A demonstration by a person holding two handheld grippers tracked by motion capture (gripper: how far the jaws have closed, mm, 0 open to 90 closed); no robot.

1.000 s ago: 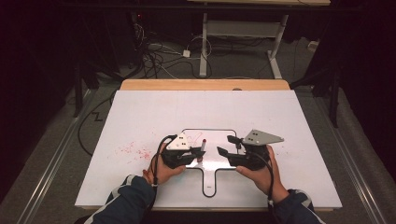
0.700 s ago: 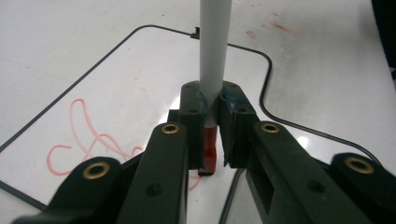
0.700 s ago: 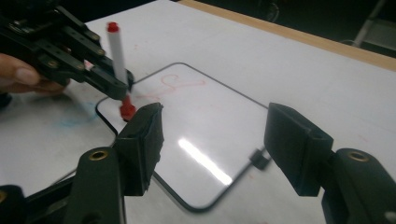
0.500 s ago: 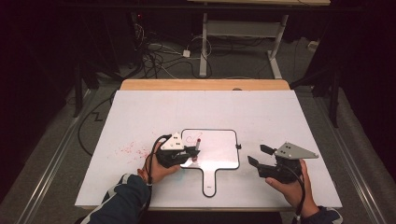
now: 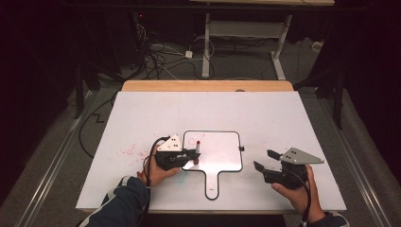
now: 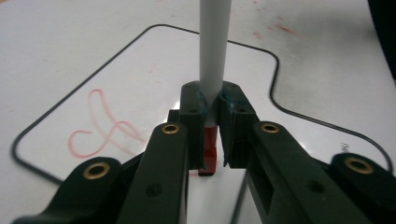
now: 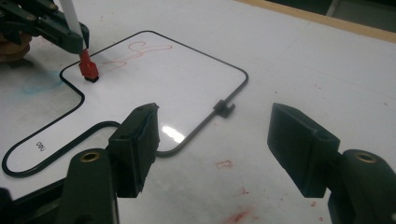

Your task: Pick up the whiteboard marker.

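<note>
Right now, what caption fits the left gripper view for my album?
Left gripper shut on a red-tipped marker, above a small whiteboard bearing a red scribble.

we have bare tabletop behind and right of the small whiteboard; only the left gripper with its upright marker blocks the board's left edge.

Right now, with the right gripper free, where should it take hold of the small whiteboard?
Probably by the handle, the narrow tab on the small whiteboard's near edge. It lies flat, so bring the open right gripper in low from the near right, jaws across its width, away from the marker.
</note>
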